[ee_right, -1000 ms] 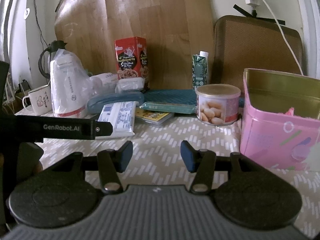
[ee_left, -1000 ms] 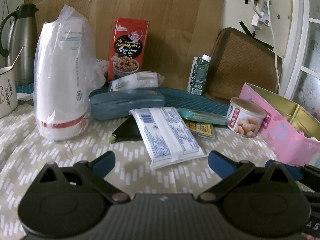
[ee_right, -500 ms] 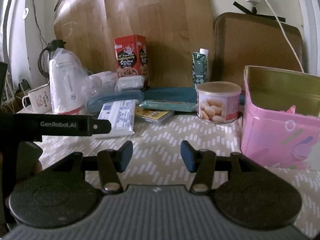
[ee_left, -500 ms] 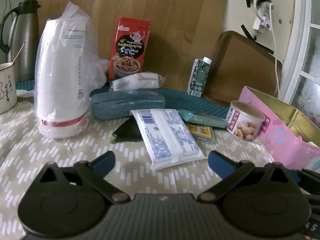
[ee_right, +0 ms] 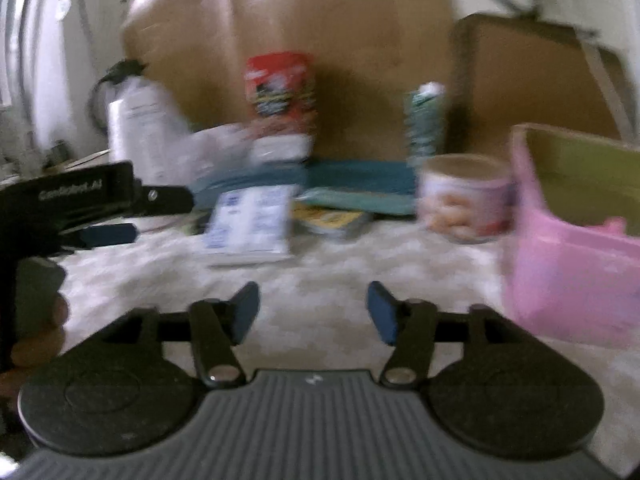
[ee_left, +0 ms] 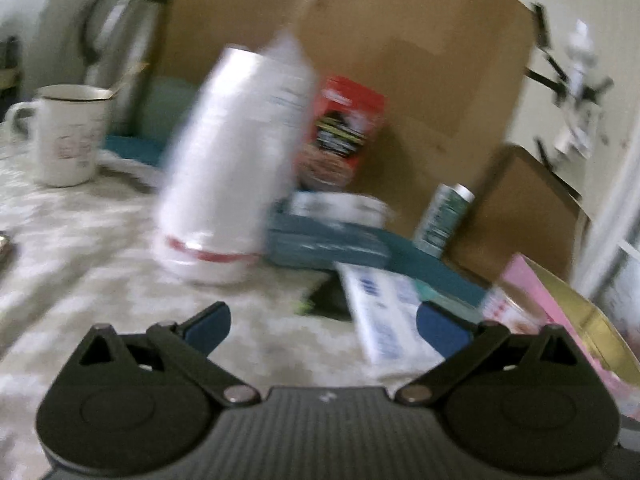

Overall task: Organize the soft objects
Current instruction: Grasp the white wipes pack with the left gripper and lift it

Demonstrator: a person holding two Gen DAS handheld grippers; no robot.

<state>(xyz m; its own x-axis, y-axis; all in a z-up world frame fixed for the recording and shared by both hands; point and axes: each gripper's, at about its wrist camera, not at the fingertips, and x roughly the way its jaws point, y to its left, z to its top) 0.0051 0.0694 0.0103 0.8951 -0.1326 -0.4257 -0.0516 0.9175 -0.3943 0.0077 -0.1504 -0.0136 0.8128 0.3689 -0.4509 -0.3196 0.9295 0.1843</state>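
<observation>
With both views blurred, the left gripper (ee_left: 323, 322) and right gripper (ee_right: 314, 312) are shown spread and empty, the flat white soft pack (ee_right: 249, 224) lying on the tablecloth (ee_right: 320, 272) beside the tall bagged roll (ee_left: 232, 168), which could be toppled by a sideways sweep.

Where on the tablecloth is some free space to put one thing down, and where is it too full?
Free: the near tablecloth in front of the white flat packet, between the left gripper and the pink tin; also the cloth between the mug and the bagged white roll. Crowded: the back row from the roll to the peanut can.
</observation>
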